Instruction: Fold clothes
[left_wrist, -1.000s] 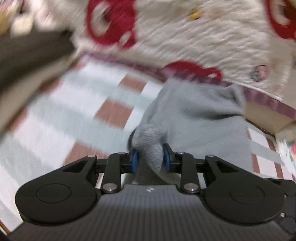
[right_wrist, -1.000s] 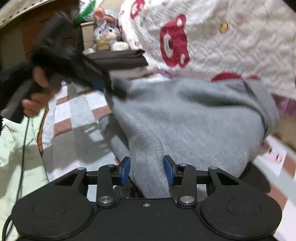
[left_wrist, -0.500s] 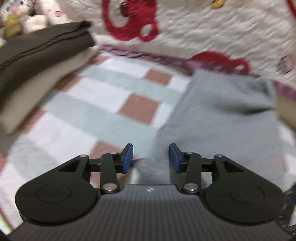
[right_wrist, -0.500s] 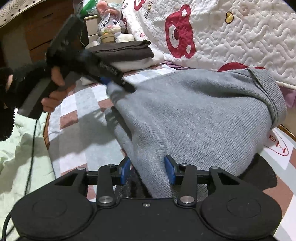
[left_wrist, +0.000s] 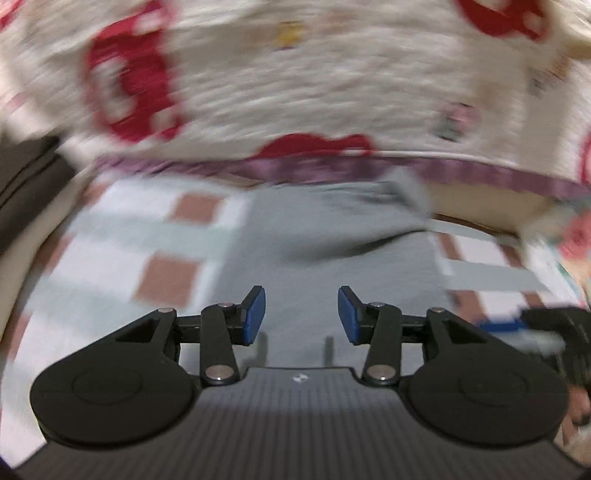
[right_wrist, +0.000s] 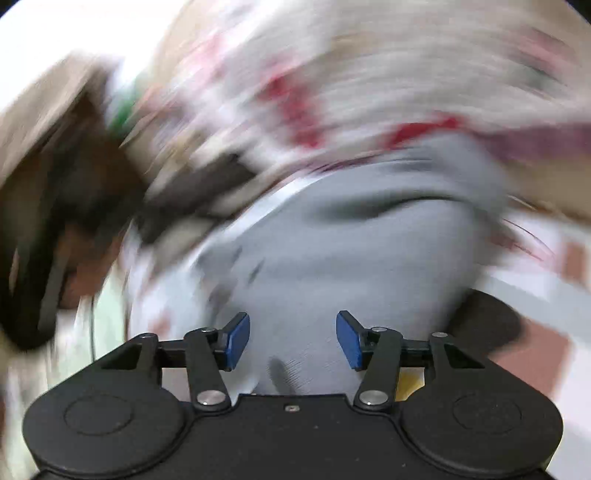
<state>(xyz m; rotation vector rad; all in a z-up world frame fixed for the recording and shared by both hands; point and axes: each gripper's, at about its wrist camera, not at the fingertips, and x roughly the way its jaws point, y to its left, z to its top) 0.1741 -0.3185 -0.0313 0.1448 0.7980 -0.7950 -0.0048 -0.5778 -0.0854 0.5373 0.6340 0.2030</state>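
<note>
A grey knitted sweater (left_wrist: 332, 251) lies folded on the checked blanket (left_wrist: 122, 266). My left gripper (left_wrist: 301, 314) hovers open above its near part, with nothing between the blue pads. In the right wrist view the same sweater (right_wrist: 351, 258) spreads out ahead, heavily blurred. My right gripper (right_wrist: 291, 339) is open too, its pads standing apart over the sweater's near edge. The other gripper's black body (left_wrist: 554, 328) shows at the right edge of the left wrist view.
A white quilt with red bear prints (left_wrist: 295, 81) rises behind the sweater. A dark folded garment (left_wrist: 22, 184) lies at the left. In the right wrist view a blurred hand with the other gripper (right_wrist: 62, 240) is at the left.
Both grippers have let go of the sweater: the left one half a second ago, the right one just now. The sweater has dropped flat. Both cameras are swinging fast.
</note>
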